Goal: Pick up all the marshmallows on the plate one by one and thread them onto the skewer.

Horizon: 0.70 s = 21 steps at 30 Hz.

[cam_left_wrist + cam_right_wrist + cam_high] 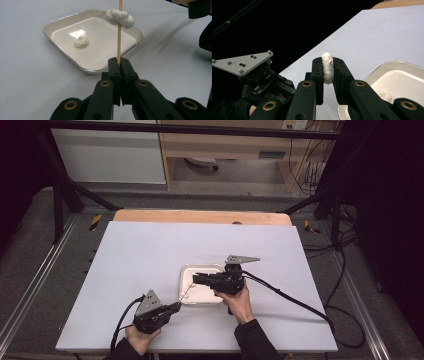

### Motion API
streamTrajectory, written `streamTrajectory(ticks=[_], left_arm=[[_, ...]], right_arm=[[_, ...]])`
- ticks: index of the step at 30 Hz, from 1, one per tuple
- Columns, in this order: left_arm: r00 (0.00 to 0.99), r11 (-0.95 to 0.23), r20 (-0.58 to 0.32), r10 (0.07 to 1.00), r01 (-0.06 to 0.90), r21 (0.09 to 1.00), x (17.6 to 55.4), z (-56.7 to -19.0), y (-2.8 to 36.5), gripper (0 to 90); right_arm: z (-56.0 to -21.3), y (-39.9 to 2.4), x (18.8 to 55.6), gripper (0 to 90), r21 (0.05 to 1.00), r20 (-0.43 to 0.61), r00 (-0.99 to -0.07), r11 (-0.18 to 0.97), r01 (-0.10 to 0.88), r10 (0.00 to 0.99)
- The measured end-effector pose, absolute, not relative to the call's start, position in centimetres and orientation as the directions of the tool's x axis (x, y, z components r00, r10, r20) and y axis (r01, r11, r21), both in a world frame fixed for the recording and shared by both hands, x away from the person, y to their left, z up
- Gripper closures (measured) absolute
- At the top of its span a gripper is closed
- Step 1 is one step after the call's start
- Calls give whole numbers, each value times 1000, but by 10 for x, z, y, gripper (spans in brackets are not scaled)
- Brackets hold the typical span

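Left gripper view: a thin wooden skewer (119,32) is clamped upright by the closed left gripper (119,65), one white lump (120,17) threaded on it above the tray (62,21). A second lump (327,68) is pinched in the right gripper (327,68); misaligned threading could snap the skewer.

One camera hangs above my side of the table (150,270), looking forward and down. Another rides my left claw (119,65), close and low, facing the tray (62,22) along its jaws. The third rides my right claw (328,72), looking across toward my left one (259,75). All three share the tray (387,68).
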<state>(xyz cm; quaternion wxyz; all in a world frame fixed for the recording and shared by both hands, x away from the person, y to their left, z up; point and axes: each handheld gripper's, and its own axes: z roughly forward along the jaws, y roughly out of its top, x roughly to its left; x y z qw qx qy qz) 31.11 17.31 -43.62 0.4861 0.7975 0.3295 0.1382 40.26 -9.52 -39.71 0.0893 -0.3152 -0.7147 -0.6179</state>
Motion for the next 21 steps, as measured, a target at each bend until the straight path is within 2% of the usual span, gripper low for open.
streamTrajectory(ticks=[21], left_arm=[[747, -315, -98, 658, 391, 865, 310, -435, 172, 885]], right_arm=[[-401, -92, 397, 816, 838, 507, -799, 31, 545, 324]])
